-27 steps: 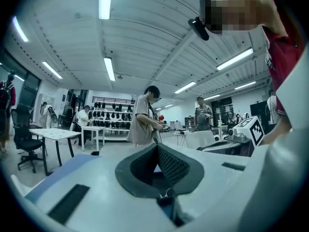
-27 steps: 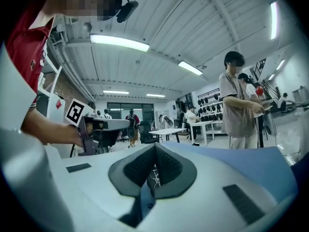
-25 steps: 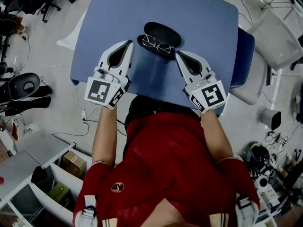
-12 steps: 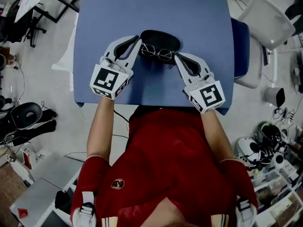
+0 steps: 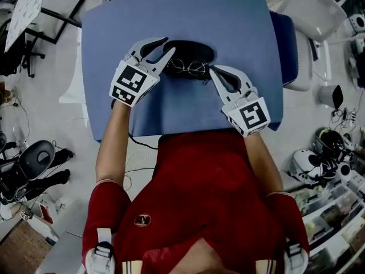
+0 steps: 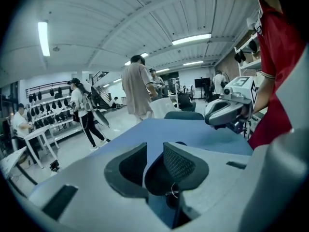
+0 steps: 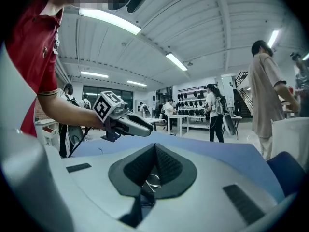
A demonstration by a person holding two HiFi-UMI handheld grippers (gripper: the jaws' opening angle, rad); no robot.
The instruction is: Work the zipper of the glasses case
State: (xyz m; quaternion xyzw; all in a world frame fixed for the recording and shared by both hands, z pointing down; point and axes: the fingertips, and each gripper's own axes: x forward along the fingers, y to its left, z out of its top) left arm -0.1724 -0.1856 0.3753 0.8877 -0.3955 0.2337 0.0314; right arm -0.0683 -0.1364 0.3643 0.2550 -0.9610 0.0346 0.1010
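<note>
The black glasses case point(image 5: 194, 49) lies open on the blue table point(image 5: 228, 27), with wire-framed glasses point(image 5: 189, 67) resting on its near side. My left gripper point(image 5: 169, 44) is at the case's left end. Its jaws are opening, and only blue tabletop shows between them in the left gripper view point(image 6: 154, 151). My right gripper point(image 5: 212, 71) is shut, its tip at the right end of the glasses. In the right gripper view point(image 7: 154, 147), a bit of wire frame point(image 7: 152, 180) shows below the shut pads, and the left gripper point(image 7: 129, 123) is across from it.
A blue chair point(image 5: 290, 44) stands against the table's right edge, with a white chair point(image 5: 313, 7) behind it. Several people point(image 6: 137, 93) stand and walk in the room beyond the table. Cables and gear lie on the floor at both sides.
My left gripper has moved forward to the case's left end and its jaws have parted. The right gripper stays shut by the glasses. The head view has shifted.
</note>
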